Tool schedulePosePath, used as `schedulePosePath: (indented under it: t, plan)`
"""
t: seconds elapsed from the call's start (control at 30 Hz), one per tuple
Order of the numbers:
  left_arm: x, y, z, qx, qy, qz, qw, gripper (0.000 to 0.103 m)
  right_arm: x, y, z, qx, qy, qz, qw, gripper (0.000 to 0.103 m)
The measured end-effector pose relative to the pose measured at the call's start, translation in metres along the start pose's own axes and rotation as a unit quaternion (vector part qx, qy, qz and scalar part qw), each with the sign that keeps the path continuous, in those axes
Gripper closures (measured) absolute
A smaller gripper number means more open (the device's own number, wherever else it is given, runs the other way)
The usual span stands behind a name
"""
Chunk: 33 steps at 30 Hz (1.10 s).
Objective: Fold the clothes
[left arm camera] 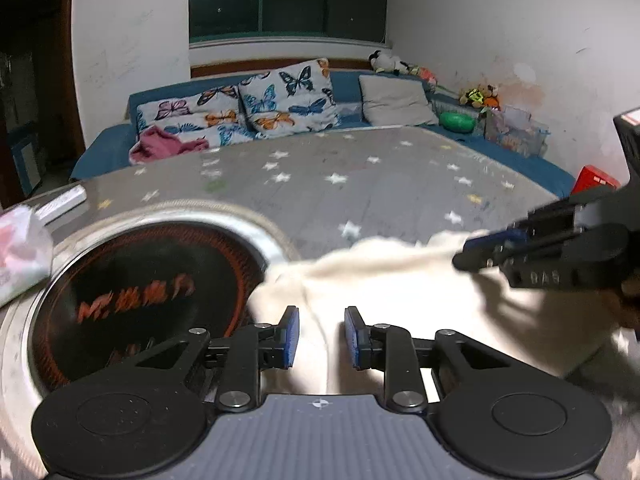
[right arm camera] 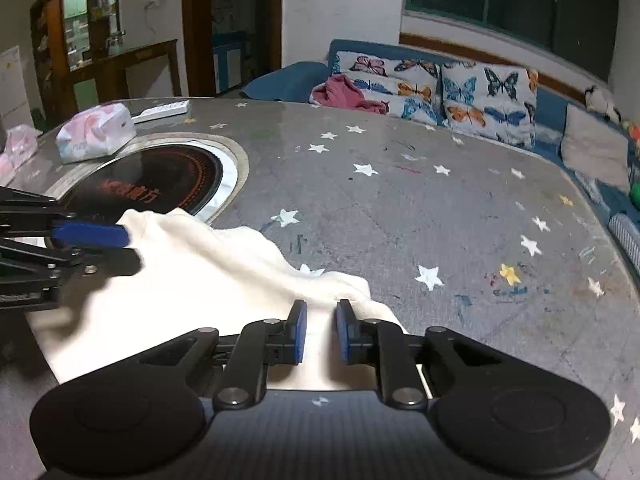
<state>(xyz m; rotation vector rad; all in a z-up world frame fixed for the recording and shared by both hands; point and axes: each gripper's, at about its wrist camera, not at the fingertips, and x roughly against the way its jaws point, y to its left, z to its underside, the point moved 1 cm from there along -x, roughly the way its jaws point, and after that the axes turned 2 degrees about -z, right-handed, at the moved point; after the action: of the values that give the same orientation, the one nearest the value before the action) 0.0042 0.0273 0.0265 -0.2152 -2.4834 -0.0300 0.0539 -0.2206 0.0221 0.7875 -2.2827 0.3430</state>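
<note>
A cream garment lies bunched on the grey table with white stars, just beside the round black cooktop set into the table; one corner of the cloth reaches over the metal ring. The near part of the cloth is hidden under the two tools, so I cannot say how far it goes, or what kind of clothing it is.

The left gripper hangs over the cloth with its blue pads spread apart, and only cloth shows in the gap. The right gripper has its pads also apart, a little narrower, above the cloth's edge. Whether the pads touch the fabric I cannot tell in either view.

Red writing on the cooktop is blurred. A tissue pack stands beside the cooktop, and a white flat object behind it is too unclear to name. Behind the table is a blue sofa with butterfly cushions and a pink cloth.
</note>
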Motion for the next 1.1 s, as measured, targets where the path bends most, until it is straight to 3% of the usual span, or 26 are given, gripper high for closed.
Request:
schedulePosePath:
  t: [0.17,0.4,0.63,0.8,0.93,1.1]
  plan:
    - [0.015,0.011,0.015,0.01,0.005,-0.013,0.9999,0.076,0.002,0.009,0.005,0.035,-0.005,0.012,0.999,0.087]
    - [0.027,0.013,0.021,0.049,0.02,0.016,0.9985,0.076,0.01,0.013,0.016,0.054,-0.014,0.012,0.998,0.087]
    - [0.06,-0.007,0.041,0.03,0.034,0.048,0.9978,0.076,0.036,0.019,0.037,0.061,-0.007,0.002,0.998,0.087]
    - [0.076,-0.017,0.033,0.003,0.02,0.045,0.9988,0.077,0.056,0.023,0.047,0.052,0.014,-0.012,0.998,0.087]
    - [0.067,-0.024,0.013,-0.003,0.008,0.053,0.9986,0.078,0.066,0.022,0.041,0.035,0.014,-0.027,0.999,0.087]
    - [0.026,-0.037,0.0,-0.019,0.025,0.052,0.9982,0.078,0.055,0.018,0.032,0.005,0.002,-0.03,1.0,0.087]
